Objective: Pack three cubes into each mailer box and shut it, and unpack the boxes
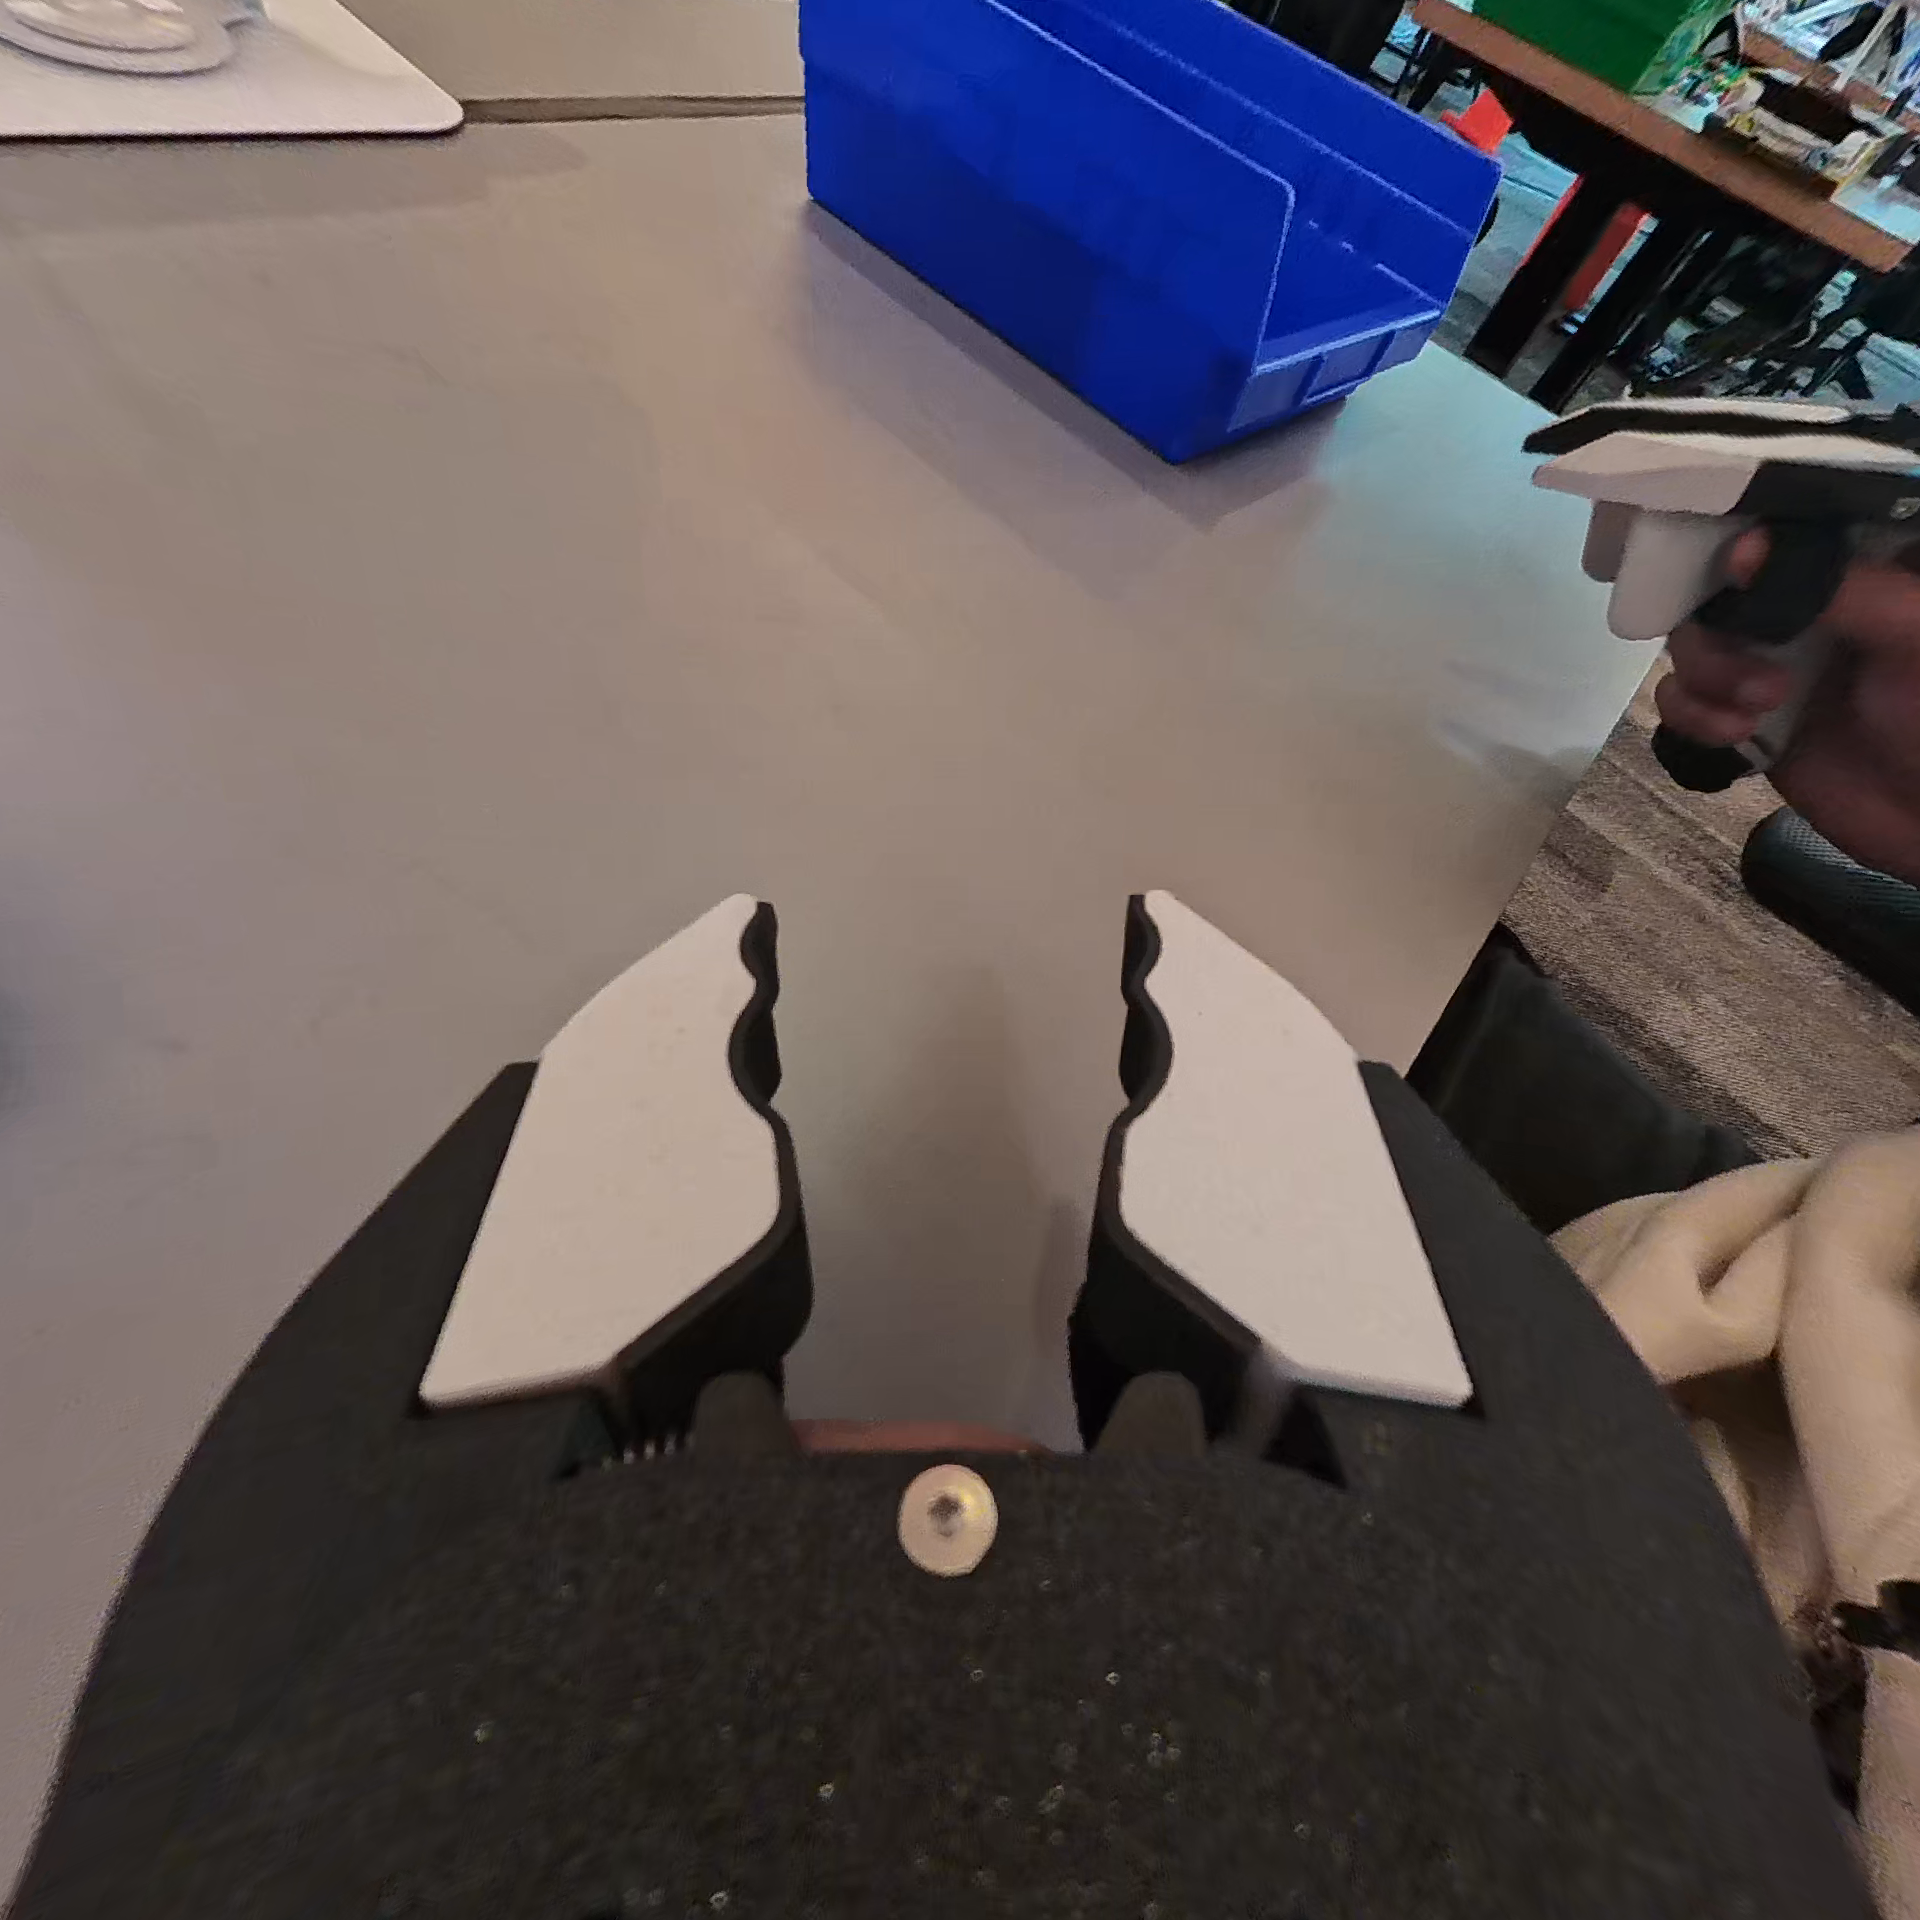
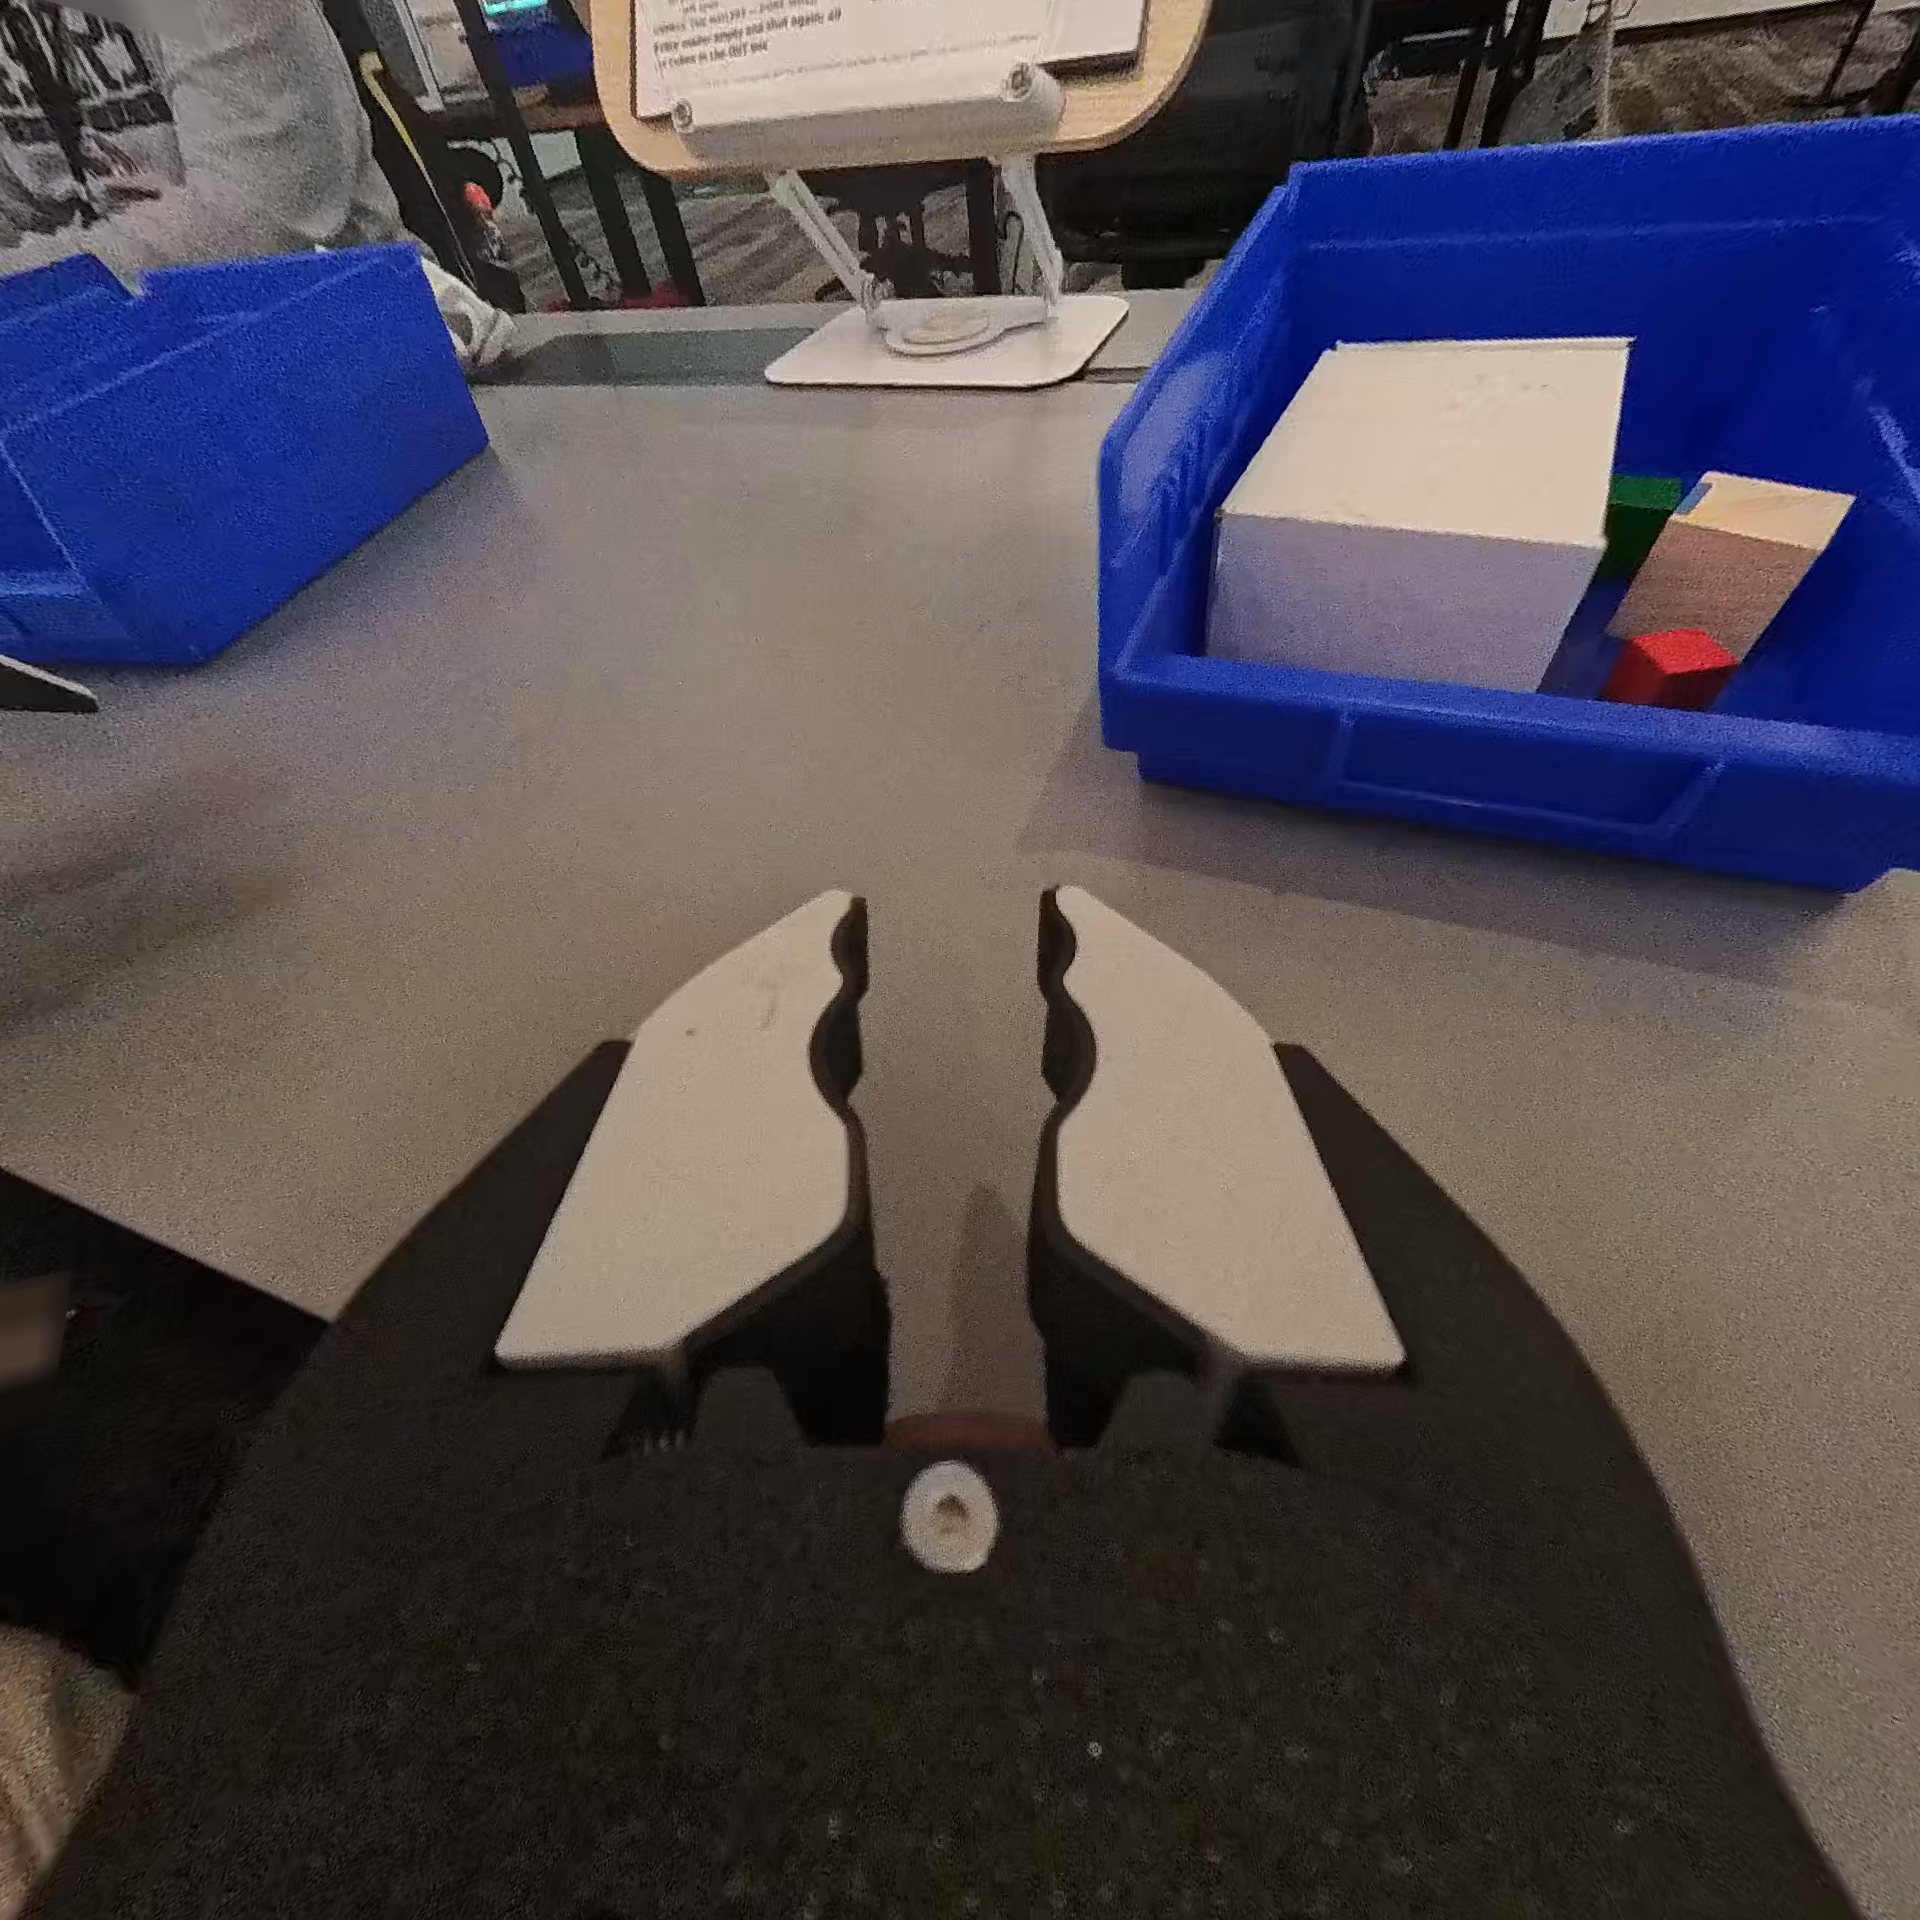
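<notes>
Nearest the lens in the left wrist view: left gripper [image 1: 951, 914], jaws spread wide, nothing between them, hovering over bare grey table [image 1: 520, 623]. Beyond it, far and to the right, an empty-looking blue bin [image 1: 1091, 239] seen from its side. At the right edge, near the table's corner, the other gripper seen side-on, held by a hand [image 1: 1714, 696]; fingers there look nearly together, hard to judge from this angle. Cream cloth [image 1: 1766, 1278] at near right, off the table.

Nearest in the right wrist view: right gripper [image 2: 954, 909], jaws parted by a moderate gap, narrower than the left's, holding nothing, poised above the table. Far right, a second blue bin [image 2: 1403, 748] containing a white mailer box [image 2: 1423, 499], closed, at the bin's left side. Just right of the box, inside the same bin: a natural wood cube [image 2: 1730, 561] tilted, a red cube [image 2: 1668, 670] nearer, a green cube [image 2: 1642, 514] mostly hidden behind the box. Far left, the first blue bin again. At the far middle, a white stand [image 2: 956, 332] carrying a printed sheet.
</notes>
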The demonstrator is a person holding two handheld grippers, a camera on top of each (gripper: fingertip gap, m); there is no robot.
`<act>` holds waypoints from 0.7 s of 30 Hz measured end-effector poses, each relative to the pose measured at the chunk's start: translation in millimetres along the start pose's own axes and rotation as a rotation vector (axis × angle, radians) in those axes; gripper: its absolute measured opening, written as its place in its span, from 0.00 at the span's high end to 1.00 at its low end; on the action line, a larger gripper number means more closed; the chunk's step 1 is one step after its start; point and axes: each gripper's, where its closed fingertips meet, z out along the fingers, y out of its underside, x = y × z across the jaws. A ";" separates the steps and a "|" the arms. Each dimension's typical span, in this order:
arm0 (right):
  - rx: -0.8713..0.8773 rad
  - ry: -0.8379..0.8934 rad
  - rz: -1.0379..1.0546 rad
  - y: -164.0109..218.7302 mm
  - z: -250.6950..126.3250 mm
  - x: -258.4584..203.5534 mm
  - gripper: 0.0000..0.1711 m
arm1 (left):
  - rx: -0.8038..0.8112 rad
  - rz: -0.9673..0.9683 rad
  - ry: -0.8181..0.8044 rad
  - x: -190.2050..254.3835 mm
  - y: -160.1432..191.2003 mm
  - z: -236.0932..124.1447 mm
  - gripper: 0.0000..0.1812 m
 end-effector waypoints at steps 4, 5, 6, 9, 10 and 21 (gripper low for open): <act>-0.064 -0.040 0.010 10.9 8.7 -8.0 0.82 | 0.026 0.054 0.007 1.2 -5.0 -4.7 0.65; -0.061 -0.058 0.015 10.7 9.1 -11.8 0.82 | 0.033 0.072 0.020 3.0 -6.8 -6.6 0.65; -0.055 -0.069 0.014 10.0 9.3 -14.4 0.83 | 0.041 0.089 0.033 4.8 -8.2 -8.8 0.65; -0.052 -0.082 -0.011 8.7 10.0 -19.2 0.83 | 0.051 0.079 0.158 17.6 -8.0 -14.9 0.68; -0.051 -0.081 -0.018 8.4 10.1 -19.9 0.83 | 0.040 0.033 0.262 28.9 -7.9 -19.4 0.68; -0.036 -0.114 0.039 5.8 12.8 -17.5 0.83 | -0.271 0.378 -0.076 -148.8 -121.5 -108.1 0.46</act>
